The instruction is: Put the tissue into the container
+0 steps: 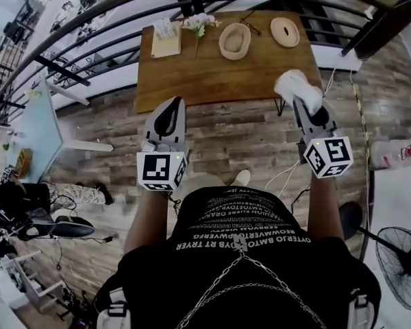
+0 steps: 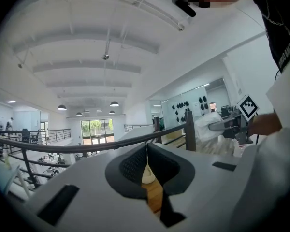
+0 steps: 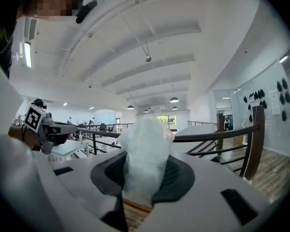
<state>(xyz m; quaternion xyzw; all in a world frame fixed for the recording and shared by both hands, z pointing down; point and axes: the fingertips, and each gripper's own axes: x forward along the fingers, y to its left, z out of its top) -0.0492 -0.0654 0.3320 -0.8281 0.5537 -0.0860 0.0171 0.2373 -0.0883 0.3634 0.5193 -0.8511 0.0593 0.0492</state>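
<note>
Fingers, head view: right gripper [image 1: 303,103] pinches a crumpled white tissue [image 1: 296,86] over the wooden table's [image 1: 212,81] near corner; oval container [image 1: 234,41] sits well apart; wooden box [image 1: 166,45] holds white sheets | left gripper view: left gripper [image 2: 146,153] fingers pressed together | right gripper view: fingers [image 3: 176,174] clamp the puffy tissue upright.

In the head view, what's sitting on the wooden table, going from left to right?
pale wooden tray → flowers → oval container → flat oval lid
</note>
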